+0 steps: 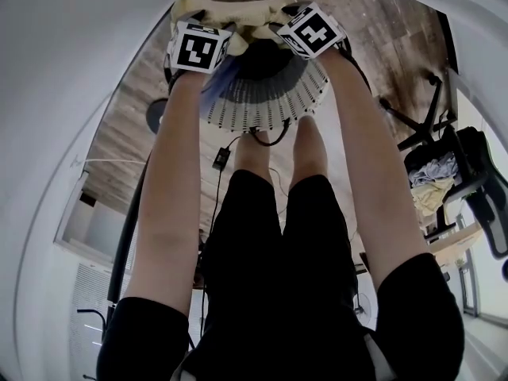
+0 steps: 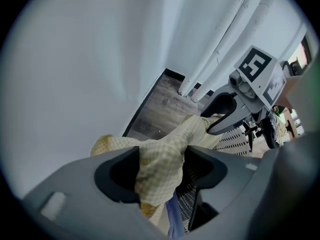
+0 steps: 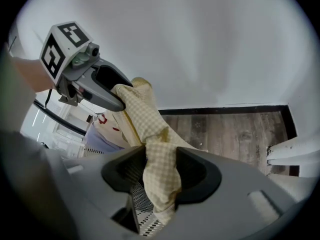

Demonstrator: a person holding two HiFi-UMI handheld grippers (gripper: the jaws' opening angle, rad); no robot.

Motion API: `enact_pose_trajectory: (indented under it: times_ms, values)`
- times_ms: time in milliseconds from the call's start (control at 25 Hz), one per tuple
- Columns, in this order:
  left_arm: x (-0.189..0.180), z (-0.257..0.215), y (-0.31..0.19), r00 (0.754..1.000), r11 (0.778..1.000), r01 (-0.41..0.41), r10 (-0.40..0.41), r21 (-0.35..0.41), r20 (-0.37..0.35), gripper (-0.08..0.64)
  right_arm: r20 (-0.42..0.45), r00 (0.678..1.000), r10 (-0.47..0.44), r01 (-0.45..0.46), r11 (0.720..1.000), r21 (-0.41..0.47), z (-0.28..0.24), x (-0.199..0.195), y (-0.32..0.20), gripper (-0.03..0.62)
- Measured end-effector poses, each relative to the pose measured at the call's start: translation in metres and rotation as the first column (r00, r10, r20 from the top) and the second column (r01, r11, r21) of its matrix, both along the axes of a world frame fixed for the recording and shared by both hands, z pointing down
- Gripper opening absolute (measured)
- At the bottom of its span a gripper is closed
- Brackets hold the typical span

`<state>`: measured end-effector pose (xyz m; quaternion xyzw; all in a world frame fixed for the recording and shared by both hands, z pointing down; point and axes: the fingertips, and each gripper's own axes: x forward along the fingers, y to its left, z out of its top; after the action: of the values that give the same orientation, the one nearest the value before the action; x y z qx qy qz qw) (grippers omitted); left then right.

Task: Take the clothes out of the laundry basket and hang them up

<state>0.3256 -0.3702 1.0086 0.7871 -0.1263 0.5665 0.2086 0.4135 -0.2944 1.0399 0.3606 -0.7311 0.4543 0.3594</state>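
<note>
A yellow checked garment (image 1: 232, 12) stretches between my two grippers over the white perforated laundry basket (image 1: 270, 100). In the left gripper view the garment (image 2: 159, 160) fills the gap between the jaws of my left gripper (image 2: 161, 173), which is shut on it. My right gripper (image 3: 161, 173) pinches the other end of the garment (image 3: 150, 129). In the head view the left gripper (image 1: 205, 32) and right gripper (image 1: 305, 18) point steeply down at the basket's far side, their marker cubes side by side. A blue-and-white item (image 3: 102, 134) lies in the basket.
A white wall (image 2: 100, 59) runs close along the left. White poles (image 2: 220, 44) stand beyond the basket. A black chair (image 1: 444, 173) piled with clothes is at the right. A cable with a small box (image 1: 221, 160) lies on the wooden floor by the person's legs.
</note>
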Motion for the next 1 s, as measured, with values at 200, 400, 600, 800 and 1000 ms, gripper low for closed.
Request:
enact_pose_trajectory:
  times_ms: [200,400,600,800,1000]
  values:
    - [-0.008,-0.006,-0.007,1.0,0.999,0.0,0.0,0.041,0.017,0.193,-0.014,1.0,-0.008,0.009,1.0,0.026,-0.013,-0.007,-0.001,0.1]
    - [-0.011,-0.022,-0.006,1.0,0.995,-0.007,0.006,0.098,0.014,0.14,-0.037,0.997,0.061,-0.058,0.995,0.078,-0.035,0.004,-0.003,0.034]
    - [-0.014,-0.052,-0.004,0.994,0.988,0.098,-0.09,0.123,-0.067,0.034,-0.031,0.993,0.116,-0.111,0.984,0.14,-0.069,0.011,-0.001,0.031]
    - [-0.019,-0.092,0.002,0.975,0.969,0.184,-0.159,0.164,-0.153,0.026,-0.028,0.984,0.174,-0.163,0.957,0.238,-0.113,0.014,0.006,0.029]
    - [-0.014,-0.138,0.008,0.952,0.949,0.24,-0.189,0.203,-0.24,0.025,0.003,0.969,0.248,-0.235,0.914,0.33,-0.16,0.019,0.012,0.029]
